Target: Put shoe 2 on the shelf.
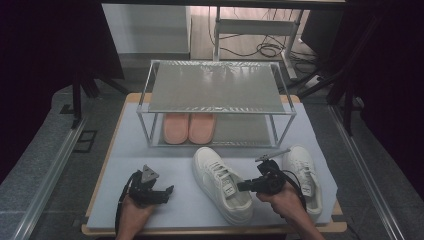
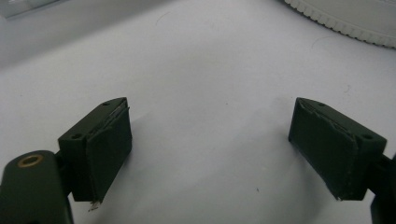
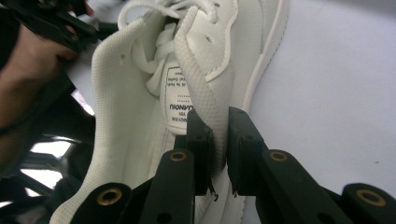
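Note:
A white sneaker (image 1: pixel 220 182) lies on the pale mat (image 1: pixel 130 160) in front of the rack, toe toward the rack. My right gripper (image 1: pixel 242 186) reaches in from the right and is shut on the sneaker's collar wall. In the right gripper view its jaws (image 3: pixel 220 144) pinch the mesh edge of the sneaker (image 3: pixel 135 116), beside the tongue label. A second white sneaker (image 1: pixel 301 172) lies to the right, partly under my right hand. My left gripper (image 1: pixel 168 193) rests low on the mat, left of the sneaker, open with nothing between its jaws (image 2: pixel 210 149). The sneaker's sole rim (image 2: pixel 345 21) shows ahead of it.
A two-tier metal rack (image 1: pixel 215 87) stands at the back of the table, with a pair of pink slippers (image 1: pixel 189 127) on its lower shelf. The wooden table edge (image 1: pixel 200 231) runs along the front. Dark curtains and rails flank both sides.

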Demonstrator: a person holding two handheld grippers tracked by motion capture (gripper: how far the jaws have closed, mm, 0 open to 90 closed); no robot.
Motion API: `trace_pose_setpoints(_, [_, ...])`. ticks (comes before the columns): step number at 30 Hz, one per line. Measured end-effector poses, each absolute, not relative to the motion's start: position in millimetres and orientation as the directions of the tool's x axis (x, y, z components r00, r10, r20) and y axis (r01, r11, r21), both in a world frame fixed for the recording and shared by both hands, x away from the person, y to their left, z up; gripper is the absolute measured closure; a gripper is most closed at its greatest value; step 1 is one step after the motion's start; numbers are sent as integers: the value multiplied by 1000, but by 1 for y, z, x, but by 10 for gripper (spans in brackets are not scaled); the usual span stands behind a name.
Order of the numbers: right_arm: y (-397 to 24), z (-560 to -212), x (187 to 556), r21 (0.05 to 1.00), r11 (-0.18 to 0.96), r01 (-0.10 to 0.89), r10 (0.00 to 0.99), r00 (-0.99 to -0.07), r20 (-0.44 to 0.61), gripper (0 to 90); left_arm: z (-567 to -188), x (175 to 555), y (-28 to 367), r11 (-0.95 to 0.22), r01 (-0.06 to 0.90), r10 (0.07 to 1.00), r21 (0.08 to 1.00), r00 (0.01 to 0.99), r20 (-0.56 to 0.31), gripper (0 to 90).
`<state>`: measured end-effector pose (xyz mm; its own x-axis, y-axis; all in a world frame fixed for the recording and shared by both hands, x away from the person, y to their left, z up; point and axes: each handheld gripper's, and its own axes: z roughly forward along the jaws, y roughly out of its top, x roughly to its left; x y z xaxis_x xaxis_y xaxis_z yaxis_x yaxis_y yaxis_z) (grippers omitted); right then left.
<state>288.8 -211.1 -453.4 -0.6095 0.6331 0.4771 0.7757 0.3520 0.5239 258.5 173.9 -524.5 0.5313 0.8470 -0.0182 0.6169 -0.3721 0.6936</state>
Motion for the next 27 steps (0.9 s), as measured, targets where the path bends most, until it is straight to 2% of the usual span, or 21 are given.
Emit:
trace_pose_setpoints(15, [-225,-452,294,501,205,841,527,-526,667,825,-525,259,174,-369,617,848,695,530,-20,135])
trace_pose_setpoints(27, [-229,-447,296,491,144,859,486,-493,722,829,-525,259,174,-368,617,848,696,530,-22,135])
